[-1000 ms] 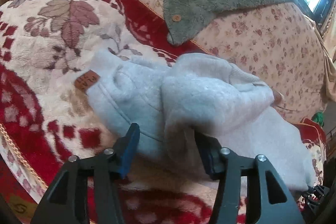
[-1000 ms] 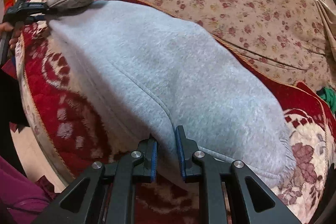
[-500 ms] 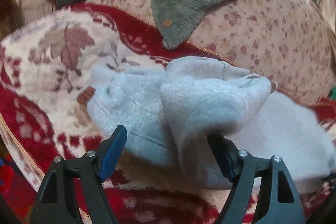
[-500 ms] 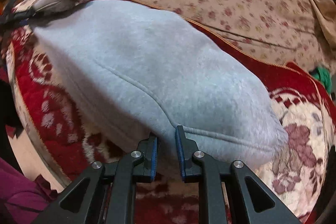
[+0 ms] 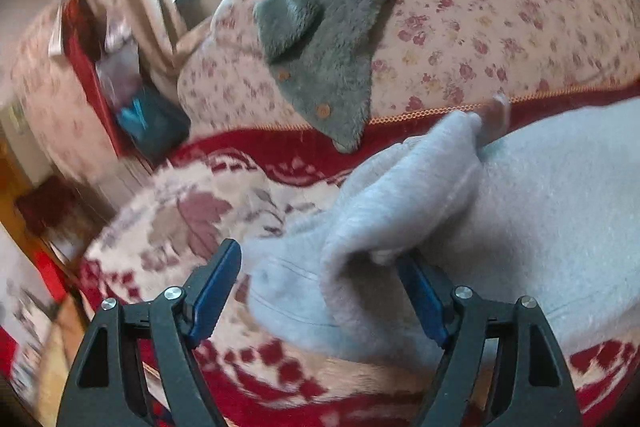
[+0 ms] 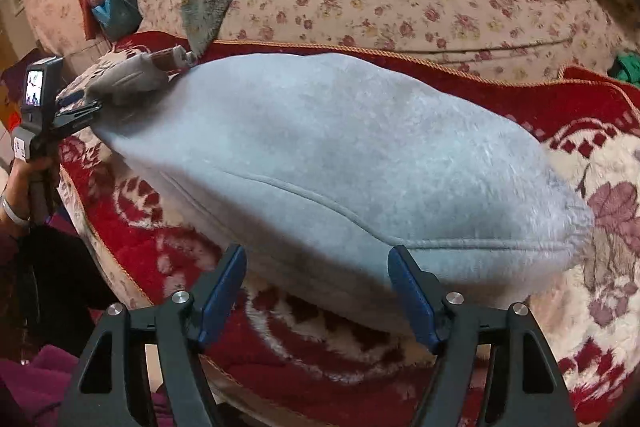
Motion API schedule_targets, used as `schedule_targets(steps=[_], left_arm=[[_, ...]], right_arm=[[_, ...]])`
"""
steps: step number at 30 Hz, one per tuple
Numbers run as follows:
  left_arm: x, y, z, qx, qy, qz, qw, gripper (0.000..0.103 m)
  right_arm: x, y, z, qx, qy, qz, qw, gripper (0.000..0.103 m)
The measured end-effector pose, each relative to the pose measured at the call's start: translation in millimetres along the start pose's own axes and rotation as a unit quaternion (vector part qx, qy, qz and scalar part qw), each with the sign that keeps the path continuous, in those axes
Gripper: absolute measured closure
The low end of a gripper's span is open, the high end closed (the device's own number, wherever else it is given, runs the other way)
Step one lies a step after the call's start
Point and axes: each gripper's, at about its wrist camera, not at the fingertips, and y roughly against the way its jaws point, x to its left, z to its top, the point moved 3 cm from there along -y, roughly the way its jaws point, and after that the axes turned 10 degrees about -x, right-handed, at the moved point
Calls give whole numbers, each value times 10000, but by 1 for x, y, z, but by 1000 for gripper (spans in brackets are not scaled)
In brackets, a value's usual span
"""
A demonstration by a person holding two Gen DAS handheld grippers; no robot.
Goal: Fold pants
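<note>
The left gripper [image 5: 320, 291] is seen spread wide, its two blue-padded fingers [image 5: 214, 291] well apart. A bunched fold of the light grey pants [image 5: 520, 227] lies between them; the cloth is pressed against the right-hand pad, while the left-hand pad stands clear of it. Nothing is clamped.

The right gripper [image 6: 316, 295] is likewise held wide, with both blue pads [image 6: 222, 293] set at the near hem of the pants [image 6: 340, 163]. The hem edge runs across the gap between them; whether either pad touches the fabric cannot be told.

One pair of pants is counted. It lies folded in a long grey mass on the red and cream floral blanket [image 6: 600, 227], stretching ahead of the right gripper and off to its left, where the far end is met by the left gripper [image 6: 76, 107]. A brown patch is seen at that far end.

Beyond both grippers a cushion with small pink flowers [image 5: 480, 19] is seen, and one grey-green fleece garment [image 5: 332, 27] with two wooden buttons is draped over it. Ahead and to the left of the left gripper, a dark bag [image 5: 148, 123] with something blue in it is seen beside a red panel; its contents cannot be made out through the blur.
</note>
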Motion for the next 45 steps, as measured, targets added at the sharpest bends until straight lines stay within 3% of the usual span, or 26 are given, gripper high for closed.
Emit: schedule_targets(steps=[3,7,10,14,17,20,26,29,30,31,32,33,35,38,40,41,42,45], left_arm=[[-4,11,10,-227,-184,-4,9996,10],[2,25,14,-407,-54,-128,9991,4],[-3,20,12,-308,44,-220,9993,3],[-34,9,13,-227,-341,-266,9988,3],[-55,-3,12,-125,-688,-188,9974,3],[-69,-18,13,-4,-1003,47,9949,3],[-78,-42,7,206,-1123,173,9933,3],[-75,-49,6,244,-943,111,9952,5],[-74,-49,7,204,-852,72,9961,13],[-74,-50,8,199,-779,14,9968,21],[-73,-51,9,210,-724,-39,9971,42],[-73,-51,12,198,-681,-63,9975,63],[-73,-51,18,122,-570,-221,9981,87],[-62,-49,32,41,75,-709,9974,90],[-40,-48,47,64,1098,-1379,9843,90],[-25,-47,54,41,1717,-1764,9692,91],[-6,-48,59,14,2373,-2077,9490,91],[43,-53,55,-17,3708,-2569,8925,91]], right_arm=[[8,-2,2,35,76,46,10000,25],[9,0,-2,57,-31,252,9997,24],[2,3,-9,97,-392,512,9979,22],[-13,-3,-24,274,-1316,812,9876,22],[-28,-5,-33,189,-2124,1087,9709,22],[-47,-9,-36,-39,-3073,1443,9406,22],[-79,-32,-45,-369,-4510,1713,8751,22],[-87,-35,-47,-612,-4829,1793,8550,22],[-89,-35,-47,-638,-4882,1752,8526,26],[-90,-34,-46,-671,-4876,1664,8544,42],[-92,-34,-45,-694,-4830,1604,8580,55],[-93,-33,-44,-721,-4774,1570,8616,75],[-97,-31,-41,-773,-4771,1689,8590,81],[-101,-24,-31,-909,-4573,1724,8677,85],[-102,-15,-19,-1105,-4438,1770,8715,87],[-103,-8,-11,-1246,-4389,1792,8716,87],[-105,-3,-7,-1338,-4354,1789,8721,87],[-115,19,7,-1720,-4306,1740,8688,88]])
